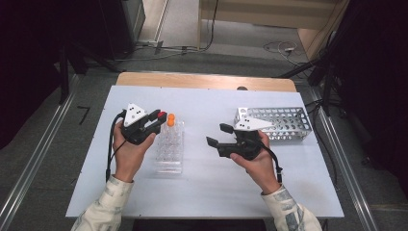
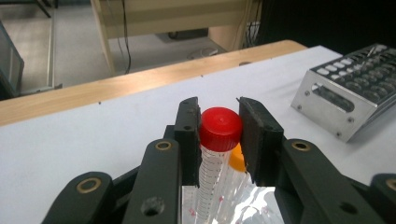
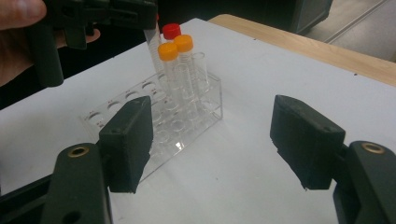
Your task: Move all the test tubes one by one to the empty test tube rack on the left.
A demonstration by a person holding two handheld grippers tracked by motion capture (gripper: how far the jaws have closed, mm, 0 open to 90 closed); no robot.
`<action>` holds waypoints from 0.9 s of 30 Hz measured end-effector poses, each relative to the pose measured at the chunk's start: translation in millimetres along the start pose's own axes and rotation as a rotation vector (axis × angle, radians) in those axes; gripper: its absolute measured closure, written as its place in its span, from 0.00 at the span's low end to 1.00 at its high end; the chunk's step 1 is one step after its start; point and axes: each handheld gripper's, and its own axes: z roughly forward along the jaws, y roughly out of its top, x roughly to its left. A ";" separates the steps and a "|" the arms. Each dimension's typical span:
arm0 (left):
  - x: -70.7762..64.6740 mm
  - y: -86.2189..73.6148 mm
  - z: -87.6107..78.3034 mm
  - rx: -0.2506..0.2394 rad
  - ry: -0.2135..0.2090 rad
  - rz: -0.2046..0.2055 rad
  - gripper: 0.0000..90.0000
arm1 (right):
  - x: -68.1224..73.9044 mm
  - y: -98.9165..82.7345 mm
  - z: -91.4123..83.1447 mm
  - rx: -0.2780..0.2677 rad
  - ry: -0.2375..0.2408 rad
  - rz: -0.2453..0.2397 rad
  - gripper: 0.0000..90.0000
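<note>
A: Where's the red-capped tube [image 2: 219, 140]?
B: In the left claw [image 2: 219, 135], clamped just under its screw cap, its lower end among the holes at the far end of the clear rack [image 1: 169, 147]

A: How will it handle?
B: I'd judge it light, stiff plastic with smooth, slippery walls; the ribbed cap is the safest place to grip. Tilt it and it may bind in the hole

A: What's around it?
B: Two orange-capped tubes [image 3: 175, 51] stand upright beside it. The rack is transparent acrylic, boxy, with rows of round holes

A: And the right claw [image 1: 219, 134]?
B: Jaws apart, holding nothing, hovering over the white bench [image 1: 211, 178]. Behind it lies a perforated metal rack [image 1: 284, 122], shiny and angular
</note>
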 end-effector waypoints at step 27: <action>-2.9 4.6 -15.3 0.042 -0.131 -0.112 0.35 | -15.0 -9.2 3.4 0.039 -0.029 0.032 0.30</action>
